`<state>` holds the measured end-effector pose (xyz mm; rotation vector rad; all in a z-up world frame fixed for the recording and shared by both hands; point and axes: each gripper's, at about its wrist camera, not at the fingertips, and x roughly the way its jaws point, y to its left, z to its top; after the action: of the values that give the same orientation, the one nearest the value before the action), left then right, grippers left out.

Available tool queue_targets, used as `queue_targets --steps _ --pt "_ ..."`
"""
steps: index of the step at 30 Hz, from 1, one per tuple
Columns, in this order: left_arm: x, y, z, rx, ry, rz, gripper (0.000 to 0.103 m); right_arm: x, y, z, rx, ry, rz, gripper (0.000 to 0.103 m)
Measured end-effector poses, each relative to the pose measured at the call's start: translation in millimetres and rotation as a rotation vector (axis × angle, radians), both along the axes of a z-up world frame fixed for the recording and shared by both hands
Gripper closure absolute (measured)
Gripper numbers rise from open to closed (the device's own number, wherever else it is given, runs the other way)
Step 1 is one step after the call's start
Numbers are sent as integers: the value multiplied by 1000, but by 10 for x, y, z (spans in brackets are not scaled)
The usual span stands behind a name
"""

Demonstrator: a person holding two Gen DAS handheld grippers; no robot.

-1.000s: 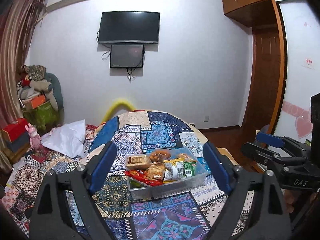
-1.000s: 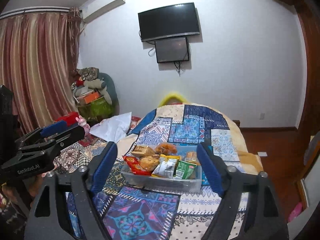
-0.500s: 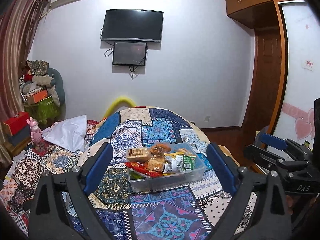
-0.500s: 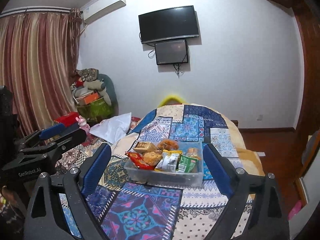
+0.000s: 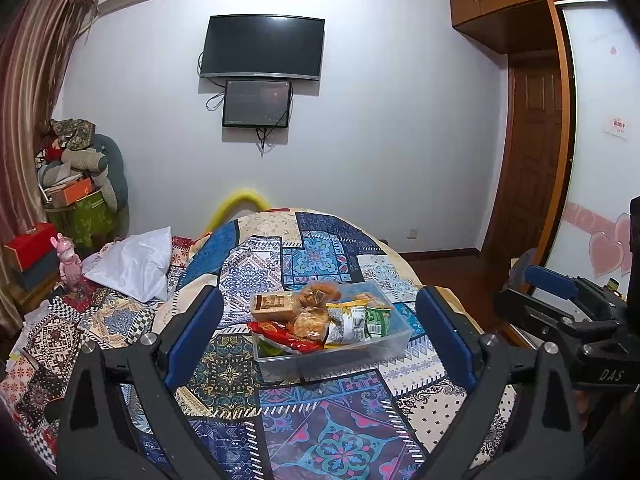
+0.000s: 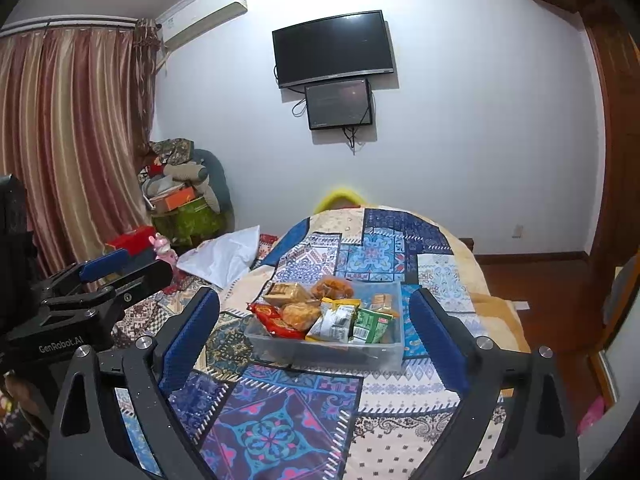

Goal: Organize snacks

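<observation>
A clear plastic bin [image 5: 394, 342] [image 6: 384, 350] full of snack packets sits on a patchwork bedspread [image 5: 332, 432] [image 6: 280, 432]. Inside are a brown biscuit pack [image 5: 274, 306] [image 6: 285, 293], a red packet [image 5: 286, 336] [image 6: 274, 320], a green packet [image 5: 378, 320] [image 6: 370, 326] and round pastries [image 5: 320, 290] [image 6: 332, 289]. My left gripper [image 5: 320, 336] is open and empty, held back from the bin. My right gripper [image 6: 314, 334] is open and empty, also short of the bin. Each gripper shows at the edge of the other's view: the right one [image 5: 560, 300], the left one [image 6: 104, 276].
A white pillow [image 5: 134, 262] lies left of the bin. A pink toy [image 5: 69, 262] and red box [image 5: 28, 246] stand at the far left. Piled bags [image 5: 76, 184] sit by the curtain. A wooden door [image 5: 532, 168] and bare floor lie to the right.
Both grippers have drawn back and risen a little, so the bin sits lower and slightly farther between the fingers. Both stay open. The snacks have not moved.
</observation>
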<state>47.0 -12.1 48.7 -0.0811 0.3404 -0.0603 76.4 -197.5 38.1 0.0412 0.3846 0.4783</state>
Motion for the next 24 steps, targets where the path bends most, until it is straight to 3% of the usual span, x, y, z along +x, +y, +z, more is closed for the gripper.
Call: queue_targets --steps 24 --pt "7 -23 -9 2 6 0 3 -29 -2 38 -2 -9 -6 4"
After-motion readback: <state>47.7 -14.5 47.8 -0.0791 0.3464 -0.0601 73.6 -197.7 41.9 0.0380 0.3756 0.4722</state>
